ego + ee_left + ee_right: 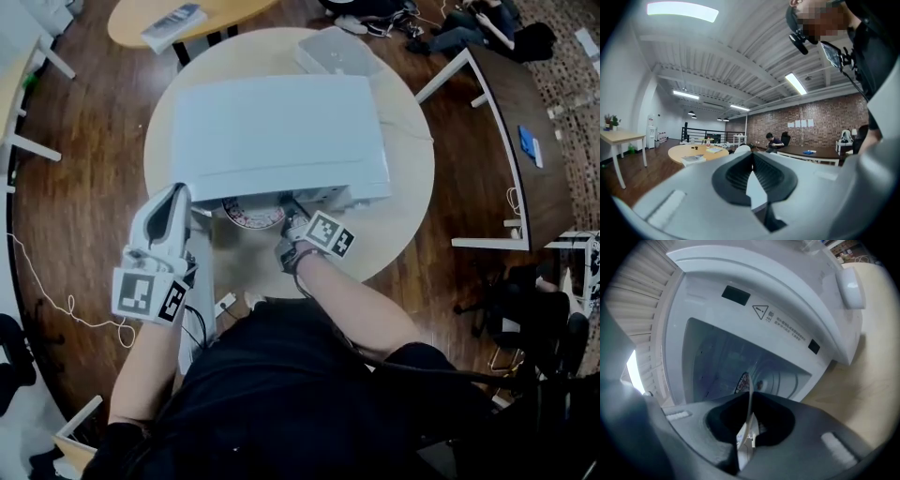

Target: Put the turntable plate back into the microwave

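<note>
While the right gripper (pixel 751 397) points slightly down at the microwave's open front, its jaws are pressed together on the near edge of the plate (pixel 251 216). In the right gripper view the plate shows edge-on as a thin pale line between the pads. Its far part, with a red printed ring, reaches into the mouth of the oven. From the head view the plate lies half under the front edge of the microwave (pixel 281 131) and half out over the table (pixel 403 206).

The left gripper (pixel 751 155) is held level by the microwave's front left corner. Its jaws meet at the tips, and I can make out nothing held between them. Whether it touches the microwave I cannot tell.

The door (pixel 199 328) stands swung out toward the person, just beside the left gripper and left of the plate. Nothing lies between the plate and the oven's inside.

There is one microwave, one plate and one pair of grippers on or over the round pale table. One clear lidded container (pixel 336 52) sits behind the microwave. Well apart are a second round table (pixel 150 19) carrying a book (pixel 173 25), and one dark desk (pixel 525 112) to the right.
</note>
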